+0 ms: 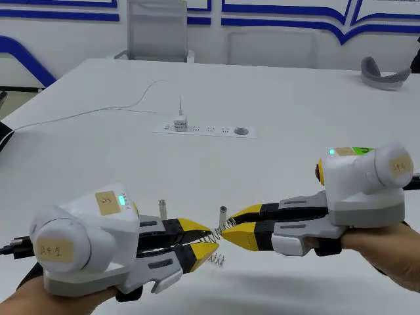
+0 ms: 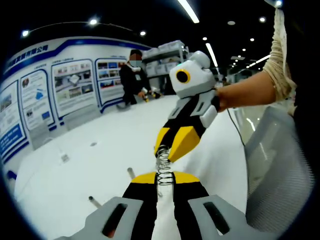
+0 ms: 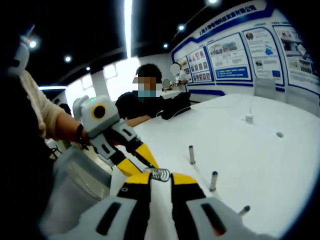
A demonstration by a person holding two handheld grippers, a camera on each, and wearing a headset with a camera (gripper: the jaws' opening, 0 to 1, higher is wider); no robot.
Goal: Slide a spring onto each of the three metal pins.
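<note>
Two sets of jaws, left gripper (image 1: 213, 239) and right gripper (image 1: 227, 228), clamp one spring (image 2: 163, 166); uneven pulling could fling it away.

Ends of the spring (image 2: 162, 165) hide inside the left claw (image 2: 162, 179) and right claw (image 2: 168, 150).

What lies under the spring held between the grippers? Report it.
A second spring lies on the white table beneath the held spring, which the left gripper and right gripper both pinch. The left gripper's lower jaw may hide one end.
</note>
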